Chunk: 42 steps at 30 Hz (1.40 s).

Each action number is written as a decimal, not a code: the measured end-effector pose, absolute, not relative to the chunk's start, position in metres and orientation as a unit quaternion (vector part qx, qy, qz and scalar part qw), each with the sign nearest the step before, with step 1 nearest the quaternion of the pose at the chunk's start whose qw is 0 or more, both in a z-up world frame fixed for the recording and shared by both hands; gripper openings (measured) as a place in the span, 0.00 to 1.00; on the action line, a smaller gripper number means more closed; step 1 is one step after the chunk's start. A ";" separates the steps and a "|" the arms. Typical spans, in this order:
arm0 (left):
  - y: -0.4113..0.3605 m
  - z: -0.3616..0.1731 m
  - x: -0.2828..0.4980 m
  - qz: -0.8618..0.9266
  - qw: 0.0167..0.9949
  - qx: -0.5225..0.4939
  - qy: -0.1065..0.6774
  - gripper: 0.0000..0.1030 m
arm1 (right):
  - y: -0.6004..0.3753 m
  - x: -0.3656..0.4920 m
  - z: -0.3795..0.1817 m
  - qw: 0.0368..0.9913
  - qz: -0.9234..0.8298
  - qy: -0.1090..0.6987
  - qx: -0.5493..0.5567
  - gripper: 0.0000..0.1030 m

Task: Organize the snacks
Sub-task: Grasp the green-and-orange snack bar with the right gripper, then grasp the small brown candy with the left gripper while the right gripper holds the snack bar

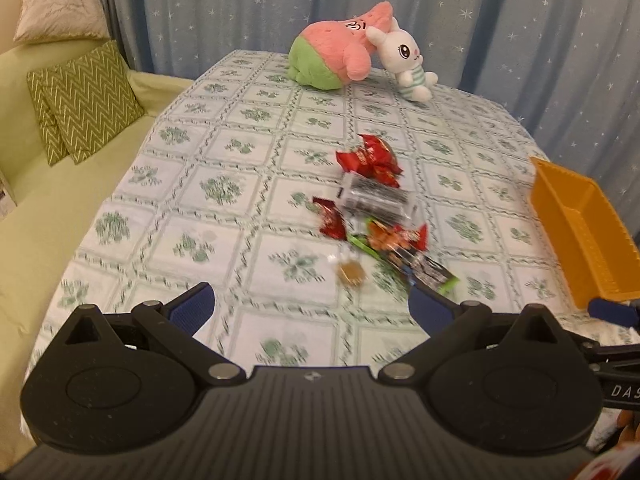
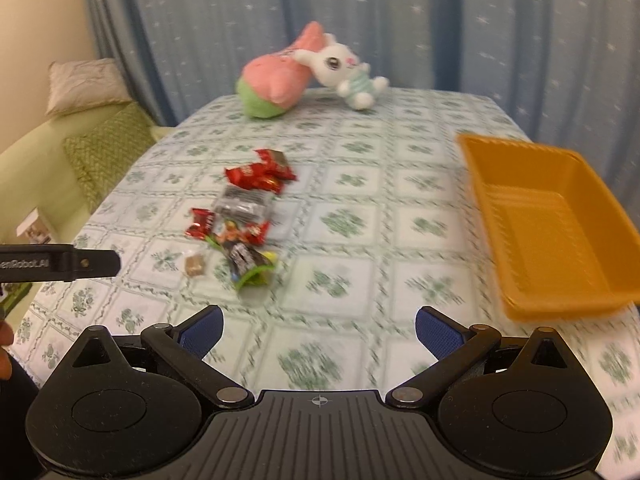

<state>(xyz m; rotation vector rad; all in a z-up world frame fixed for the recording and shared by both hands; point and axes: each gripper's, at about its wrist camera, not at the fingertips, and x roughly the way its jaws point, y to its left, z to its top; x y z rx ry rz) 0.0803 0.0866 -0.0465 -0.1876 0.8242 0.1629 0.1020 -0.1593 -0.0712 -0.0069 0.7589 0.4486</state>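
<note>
Both the left gripper [image 1: 312, 312] and the right gripper [image 2: 319, 334] were spread wide and held nothing. The snacks [image 2: 240, 216] lay scattered mid-table on the tablecloth [image 2: 360, 240], with the empty orange tray [image 2: 552, 232] well apart on the right.

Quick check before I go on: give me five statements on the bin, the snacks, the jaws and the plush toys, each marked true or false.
1. The orange bin already holds several snacks. False: it is empty.
2. The snack pile lies on the tablecloth, left of the bin. True.
3. The left gripper is shut on a red wrapper. False: its jaws are open and hold nothing.
4. The right gripper has open, empty jaws. True.
5. The white bunny plush lies among the snacks. False: it is at the table's far end, against the pink and green plush.
</note>
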 end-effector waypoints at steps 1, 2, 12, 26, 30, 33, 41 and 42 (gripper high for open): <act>0.089 -0.048 0.085 0.080 0.909 -0.090 0.399 0.99 | -0.154 0.107 -0.073 0.904 0.225 0.364 -0.004 0.99; 0.092 -0.050 0.089 0.081 0.910 -0.090 0.398 0.98 | -0.149 0.114 -0.075 0.902 0.236 0.361 -0.006 0.93; 0.108 -0.068 0.126 0.079 0.906 -0.080 0.408 0.89 | -0.089 0.166 -0.100 0.875 0.332 0.347 -0.061 0.57; 0.120 -0.075 0.135 0.080 0.904 -0.101 0.408 0.89 | -0.031 0.189 -0.130 0.852 0.359 0.336 -0.180 0.32; 0.118 -0.075 0.134 0.076 0.904 -0.102 0.408 0.89 | -0.037 0.184 -0.124 0.856 0.363 0.328 -0.170 0.29; 0.115 -0.076 0.132 0.069 0.904 -0.103 0.409 0.89 | -0.056 0.175 -0.106 0.874 0.351 0.307 -0.138 0.27; 0.086 -0.096 0.139 0.026 0.901 -0.089 0.423 0.74 | -0.136 0.165 -0.102 0.905 0.250 0.340 -0.046 0.26; 0.082 -0.101 0.141 0.023 0.900 -0.088 0.425 0.72 | -0.144 0.165 -0.106 0.905 0.239 0.349 -0.040 0.26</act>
